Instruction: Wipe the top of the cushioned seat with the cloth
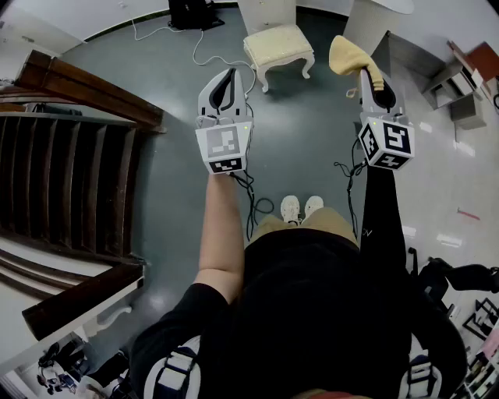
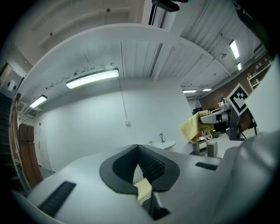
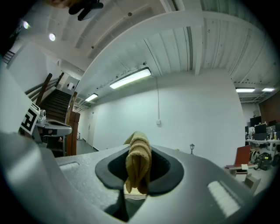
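The cushioned seat [image 1: 279, 45] is a small cream stool with white legs, standing on the grey floor ahead of me. My right gripper [image 1: 363, 73] is held up to the right of it, shut on a yellow cloth [image 1: 348, 56] that bunches out past the jaw tips. In the right gripper view the cloth [image 3: 138, 168] hangs folded between the jaws. My left gripper [image 1: 227, 74] is raised left of the stool, jaws closed tip to tip with nothing in them. The left gripper view shows its pads meeting [image 2: 138, 148], with the cloth [image 2: 192, 127] at the right.
A dark wooden staircase [image 1: 62, 156] fills the left side. Black and white cables [image 1: 257, 204] trail over the floor near the person's shoes [image 1: 301, 207]. White furniture [image 1: 267, 12] stands behind the stool, and shelves and boxes [image 1: 461, 87] stand at the right.
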### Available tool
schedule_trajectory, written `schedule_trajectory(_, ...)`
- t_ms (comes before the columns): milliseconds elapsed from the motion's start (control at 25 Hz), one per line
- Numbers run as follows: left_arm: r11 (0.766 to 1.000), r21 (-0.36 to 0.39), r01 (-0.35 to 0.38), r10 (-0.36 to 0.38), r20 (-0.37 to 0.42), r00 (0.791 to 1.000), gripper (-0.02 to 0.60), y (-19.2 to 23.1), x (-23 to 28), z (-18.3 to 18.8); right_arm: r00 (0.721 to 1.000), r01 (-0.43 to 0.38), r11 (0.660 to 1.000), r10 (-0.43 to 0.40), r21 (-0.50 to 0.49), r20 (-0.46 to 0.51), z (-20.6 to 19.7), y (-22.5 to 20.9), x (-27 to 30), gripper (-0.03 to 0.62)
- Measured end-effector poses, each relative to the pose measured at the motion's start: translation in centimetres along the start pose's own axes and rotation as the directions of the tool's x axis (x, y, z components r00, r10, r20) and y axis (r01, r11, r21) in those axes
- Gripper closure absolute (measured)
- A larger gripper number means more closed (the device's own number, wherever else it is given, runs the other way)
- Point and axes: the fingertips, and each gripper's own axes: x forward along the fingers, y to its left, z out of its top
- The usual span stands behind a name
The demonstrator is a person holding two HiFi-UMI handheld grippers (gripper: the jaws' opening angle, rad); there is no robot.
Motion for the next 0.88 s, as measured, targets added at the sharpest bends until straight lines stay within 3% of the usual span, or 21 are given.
schedule_trajectory(560, 0.999, -0.023, 0.024, -0.024, 0.012, 1.000, 0.574, -0.1, 0.0, -0.6, 1.000, 0.013, 1.000, -0.013, 0.007, -0.005, -0.3, 0.0, 0.2, 0.533)
schedule_trajectory(880, 1.000, -0.029, -0.003, 0.003, 0.022, 1.000, 0.574, 1.0, 3.5, -0.9, 1.000, -0.015, 1.000, 0.014, 0.016, 0.007, -0.1, -1.3, 4.6, 0.533)
